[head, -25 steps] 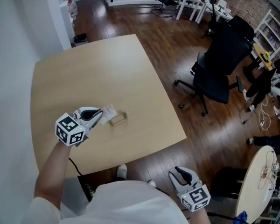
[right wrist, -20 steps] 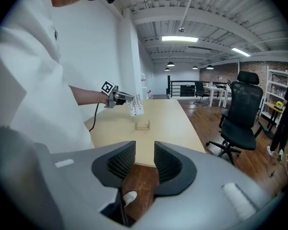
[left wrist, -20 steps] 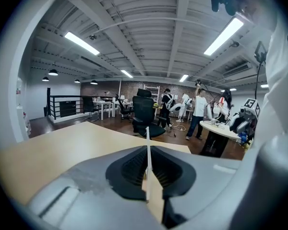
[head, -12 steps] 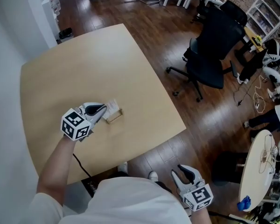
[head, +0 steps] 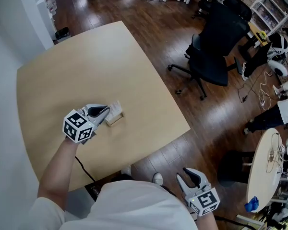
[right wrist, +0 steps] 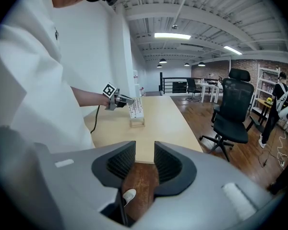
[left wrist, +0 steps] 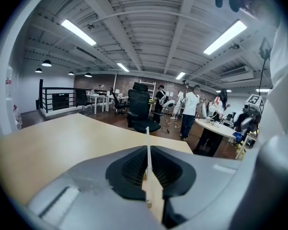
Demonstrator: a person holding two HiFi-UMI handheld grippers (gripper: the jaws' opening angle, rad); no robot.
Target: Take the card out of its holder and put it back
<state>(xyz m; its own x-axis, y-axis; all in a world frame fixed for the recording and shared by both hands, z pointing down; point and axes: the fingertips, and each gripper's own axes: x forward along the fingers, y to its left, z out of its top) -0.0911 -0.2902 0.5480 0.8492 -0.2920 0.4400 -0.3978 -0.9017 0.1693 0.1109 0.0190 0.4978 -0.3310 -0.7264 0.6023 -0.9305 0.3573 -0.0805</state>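
Over at the left, clamping hard with the left gripper [head: 104, 112]: fingers [left wrist: 128, 169] pressed together on the card [right wrist: 136, 107], one pad flat on each face. Edge-on between those pads in the left gripper view, a thin pale line, upright, poking out past the fingertips and above them. Just under the fingertips and a touch ahead of them, the small wooden holder [right wrist: 138, 123], sitting on the pale table [head: 77, 66]. Lower edge of the card right down at the holder; cannot tell whether seated in the slot or only touching the top of it. Behind the left fingers, a bare forearm [head: 60, 162] leading back to a white shirt [head: 125, 205].

Now to the right. Well apart from the left fingers, off the table's near edge and low beside the body, the right gripper [head: 189, 175]. Fingers [right wrist: 116, 161] apart here, a clear gap between the ribbed pads, holding nothing. Through that gap, brown wood floor [right wrist: 141, 181] and the toe of a white shoe [right wrist: 129, 195]. Far ahead of the right fingertips, up on the tabletop, the left gripper again with the card standing over the holder. Further right and well beyond the right fingers, a black office chair [head: 218, 32] out on the floor, clear of the table.
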